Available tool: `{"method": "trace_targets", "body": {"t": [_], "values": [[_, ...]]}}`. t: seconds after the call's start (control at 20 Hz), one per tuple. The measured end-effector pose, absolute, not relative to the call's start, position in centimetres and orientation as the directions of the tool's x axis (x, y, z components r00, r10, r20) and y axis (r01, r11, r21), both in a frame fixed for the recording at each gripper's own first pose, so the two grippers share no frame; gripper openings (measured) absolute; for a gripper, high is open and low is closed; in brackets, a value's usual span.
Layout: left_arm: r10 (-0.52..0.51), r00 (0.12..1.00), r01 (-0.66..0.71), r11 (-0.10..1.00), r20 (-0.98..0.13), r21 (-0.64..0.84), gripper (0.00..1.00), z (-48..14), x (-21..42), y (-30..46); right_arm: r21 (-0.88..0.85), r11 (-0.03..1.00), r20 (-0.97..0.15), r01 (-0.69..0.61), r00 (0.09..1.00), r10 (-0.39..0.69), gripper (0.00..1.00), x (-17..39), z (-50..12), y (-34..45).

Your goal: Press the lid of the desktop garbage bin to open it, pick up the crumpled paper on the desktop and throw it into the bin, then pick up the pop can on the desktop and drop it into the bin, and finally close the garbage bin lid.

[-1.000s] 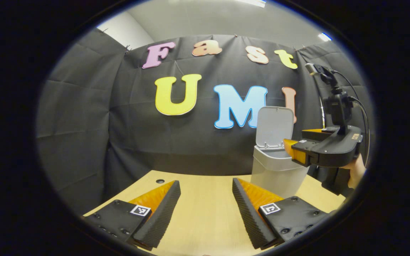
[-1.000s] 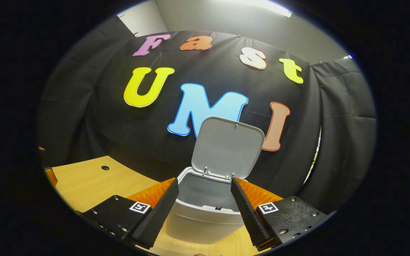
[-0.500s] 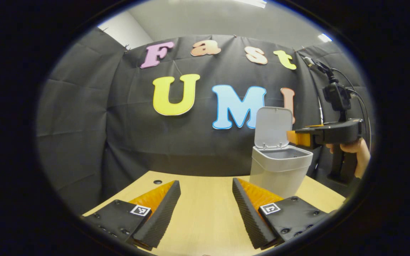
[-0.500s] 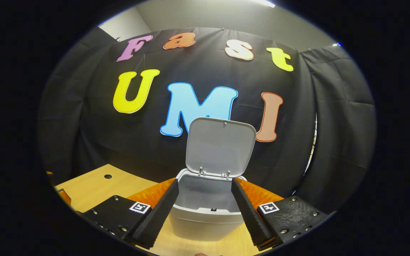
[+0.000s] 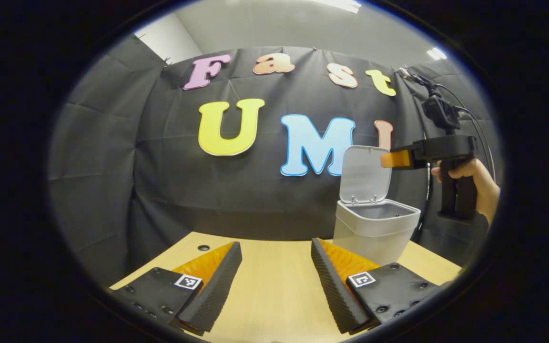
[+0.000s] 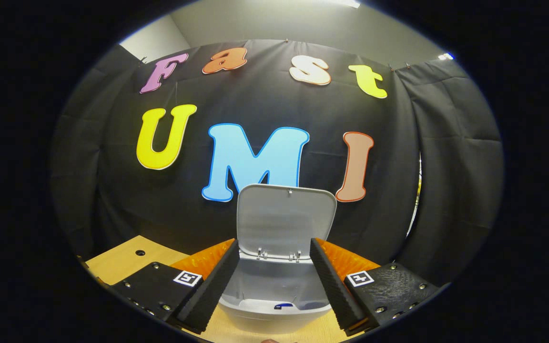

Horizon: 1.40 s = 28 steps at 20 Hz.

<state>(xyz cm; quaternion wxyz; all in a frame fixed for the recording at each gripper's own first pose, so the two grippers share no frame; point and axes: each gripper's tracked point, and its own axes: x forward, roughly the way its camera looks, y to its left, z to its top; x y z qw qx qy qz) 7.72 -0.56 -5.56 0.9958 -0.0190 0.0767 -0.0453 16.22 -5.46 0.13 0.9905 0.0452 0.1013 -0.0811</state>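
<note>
One light plastic bin [image 5: 374,228] stands on the desk [image 5: 274,286], lid [image 6: 285,219] upright (hinged, likely to tip shut under a push at its top edge). Right gripper [image 6: 270,281] hangs above, empty, fingers apart; left gripper [image 5: 274,281] likewise apart.

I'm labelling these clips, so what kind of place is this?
Most likely a staged recording booth, not a home: black cloth wall, a bare wooden desktop with a small grey bin, and a handheld right gripper.
</note>
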Motion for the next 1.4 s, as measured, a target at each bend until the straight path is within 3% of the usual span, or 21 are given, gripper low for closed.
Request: {"method": "trace_targets", "body": {"t": [0.3, 0.85, 1.4], "values": [[-0.132, 0.980, 0.123, 0.990, -0.150, -0.069, 0.95, -5.4, 9.0, -0.4, 0.069, 0.976, -0.171, 0.205, 0.967, -0.191, 0.95, 19.7, 2.8, -7.4], [-0.078, 0.979, 0.068, 0.996, -0.190, -0.058, 0.96, -6.4, 8.9, 3.7, 0.104, 0.958, -0.106, 0.268, 0.960, -0.257, 0.96, 26.5, 4.6, -9.8], [-0.083, 0.978, 0.076, 0.996, -0.192, -0.043, 0.96, -5.9, 11.0, 4.1, 0.118, 0.950, -0.164, 0.289, 0.949, -0.268, 0.96, 30.3, 3.0, -10.9]]}}
